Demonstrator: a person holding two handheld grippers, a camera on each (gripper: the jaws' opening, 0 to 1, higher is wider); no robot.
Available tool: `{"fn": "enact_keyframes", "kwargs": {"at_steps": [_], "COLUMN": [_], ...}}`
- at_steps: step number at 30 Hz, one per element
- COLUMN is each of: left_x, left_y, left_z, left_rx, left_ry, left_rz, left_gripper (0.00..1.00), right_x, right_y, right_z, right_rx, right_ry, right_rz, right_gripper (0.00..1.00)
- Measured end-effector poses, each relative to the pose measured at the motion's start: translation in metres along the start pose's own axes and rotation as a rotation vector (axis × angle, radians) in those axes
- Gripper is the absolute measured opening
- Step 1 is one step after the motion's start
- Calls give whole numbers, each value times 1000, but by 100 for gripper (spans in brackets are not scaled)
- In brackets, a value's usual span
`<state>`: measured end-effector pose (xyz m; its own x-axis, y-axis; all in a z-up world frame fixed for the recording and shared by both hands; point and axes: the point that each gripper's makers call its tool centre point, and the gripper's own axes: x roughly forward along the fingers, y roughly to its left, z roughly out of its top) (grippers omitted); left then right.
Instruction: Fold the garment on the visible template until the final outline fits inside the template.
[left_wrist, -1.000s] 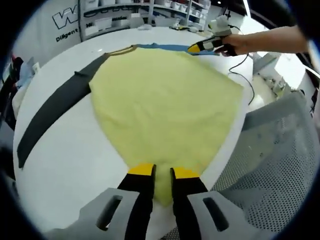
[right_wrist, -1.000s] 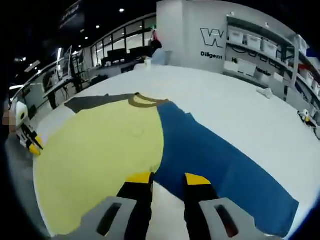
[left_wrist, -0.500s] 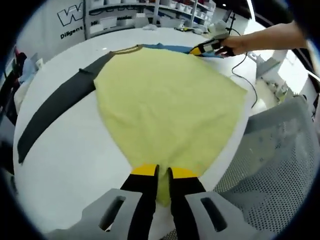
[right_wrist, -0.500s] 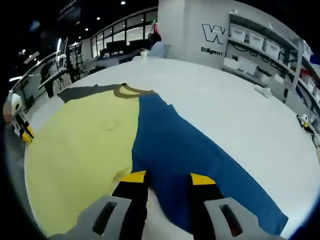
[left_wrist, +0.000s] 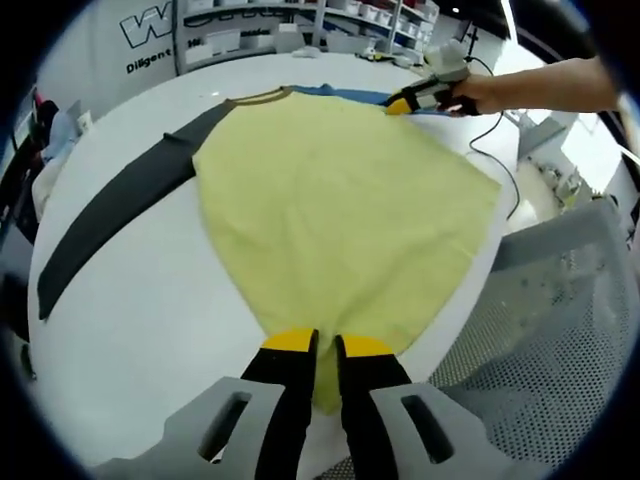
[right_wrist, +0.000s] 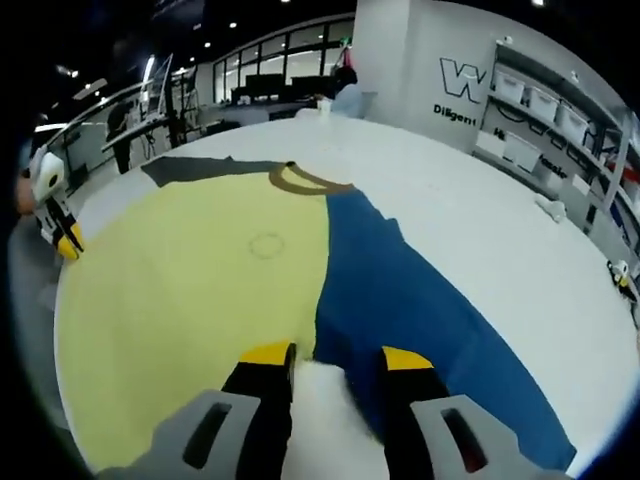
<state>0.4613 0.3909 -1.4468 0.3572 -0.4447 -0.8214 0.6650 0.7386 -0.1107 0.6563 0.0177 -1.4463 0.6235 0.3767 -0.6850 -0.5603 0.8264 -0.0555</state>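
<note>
A long-sleeved garment lies flat on the white round table (left_wrist: 130, 320): yellow body (left_wrist: 340, 200), dark grey sleeve (left_wrist: 110, 215), blue sleeve (left_wrist: 340, 94), brown collar (left_wrist: 255, 98). At the table's near edge my left gripper (left_wrist: 325, 345) has its jaws pressed close on the yellow hem. The right gripper (left_wrist: 398, 103), held by a bare arm, is at the far side by the blue sleeve. In the right gripper view, my right gripper (right_wrist: 335, 355) stands open where the blue sleeve (right_wrist: 400, 290) meets the yellow body (right_wrist: 190, 290). White table shows between its jaws. The left gripper (right_wrist: 68, 243) shows at far left.
A grey mesh chair (left_wrist: 540, 340) stands just off the table edge beside my left gripper. A black cable (left_wrist: 495, 150) trails over the table's right edge. Shelves with white bins (right_wrist: 540, 130) line the back wall. Bare table (right_wrist: 500, 230) stretches beyond the blue sleeve.
The left jaws have drawn closer together on the yellow hem. The right gripper has shifted slightly along the sleeve seam and stays open.
</note>
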Motion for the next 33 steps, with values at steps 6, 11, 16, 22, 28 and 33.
{"fn": "enact_keyframes", "kwargs": {"at_steps": [6, 11, 16, 22, 28, 33], "left_x": [0, -6, -1, 24, 44, 50], "left_y": [0, 21, 78, 141, 178, 188], "left_z": [0, 41, 91, 131, 132, 115], "left_rx": [-10, -12, 20, 95, 92, 166], "left_ry": [7, -93, -162, -138, -87, -11], "left_rz": [-6, 14, 88, 155, 180, 182], "left_gripper": [10, 15, 21, 24, 21, 18], "right_x": [-5, -3, -2, -2, -7, -12], "right_y": [1, 15, 34, 71, 108, 130], "right_z": [13, 25, 31, 33, 25, -4], "right_rx": [-19, -47, -83, -148, -191, -299], "right_ry": [-1, -25, -46, -50, -46, 23], "right_rz": [4, 27, 55, 134, 202, 240], "right_gripper": [30, 30, 29, 33, 40, 47]}}
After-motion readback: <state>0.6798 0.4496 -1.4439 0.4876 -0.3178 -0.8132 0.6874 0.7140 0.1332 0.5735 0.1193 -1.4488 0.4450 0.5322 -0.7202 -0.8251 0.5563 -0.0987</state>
